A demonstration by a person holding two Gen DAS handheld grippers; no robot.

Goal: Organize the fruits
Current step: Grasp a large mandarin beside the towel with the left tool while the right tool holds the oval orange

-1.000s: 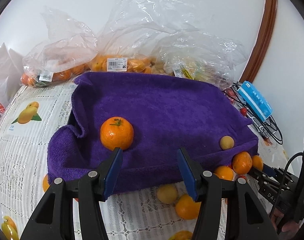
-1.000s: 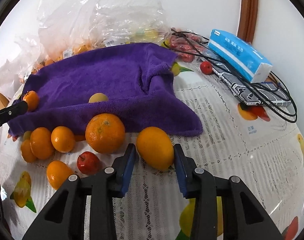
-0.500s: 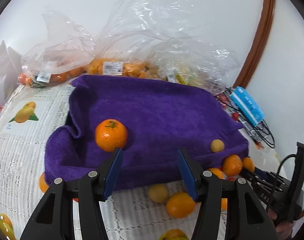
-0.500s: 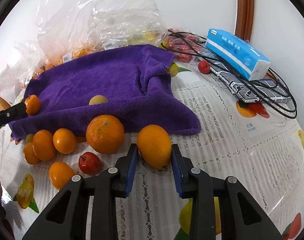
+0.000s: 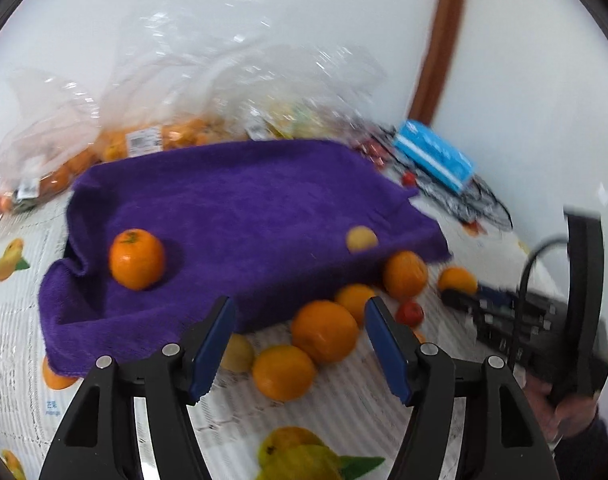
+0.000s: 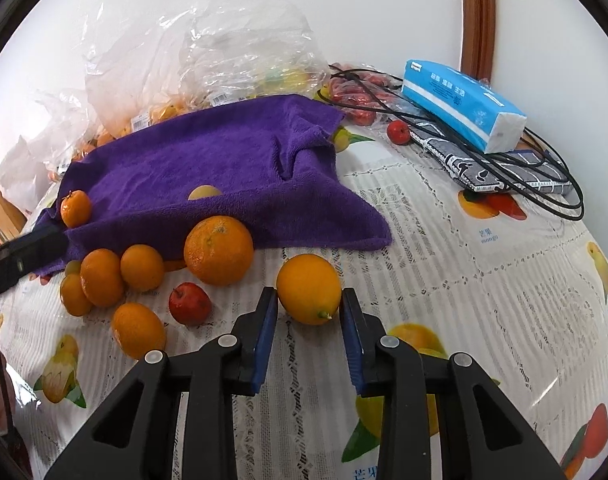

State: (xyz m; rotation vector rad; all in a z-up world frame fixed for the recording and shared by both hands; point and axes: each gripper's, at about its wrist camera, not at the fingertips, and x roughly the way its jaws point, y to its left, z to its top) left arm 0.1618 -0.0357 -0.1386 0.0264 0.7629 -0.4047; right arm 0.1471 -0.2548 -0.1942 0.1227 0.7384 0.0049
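A purple towel [image 5: 239,216] [image 6: 207,168] lies on the table with a mandarin [image 5: 136,259] [image 6: 75,208] and a small yellow fruit [image 5: 361,239] [image 6: 204,192] on it. My right gripper [image 6: 308,320] is shut on a yellow-orange lemon [image 6: 308,288], just off the towel's near corner; it also shows in the left wrist view [image 5: 456,281]. My left gripper [image 5: 299,344] is open and empty above loose oranges [image 5: 324,336] in front of the towel. A big orange [image 6: 219,249], small oranges [image 6: 141,267] and a red fruit [image 6: 189,303] lie to the lemon's left.
Clear plastic bags of fruit [image 6: 207,60] stand behind the towel. A blue tissue pack [image 6: 460,100], black cables [image 6: 544,184] and a patterned pouch [image 6: 500,168] lie at the back right. The fruit-print tablecloth [image 6: 444,272] covers the table. A brown frame [image 6: 478,16] runs up the wall.
My right gripper has closed onto the lemon. My left gripper has swung right and back, so the loose oranges now sit between its fingers.
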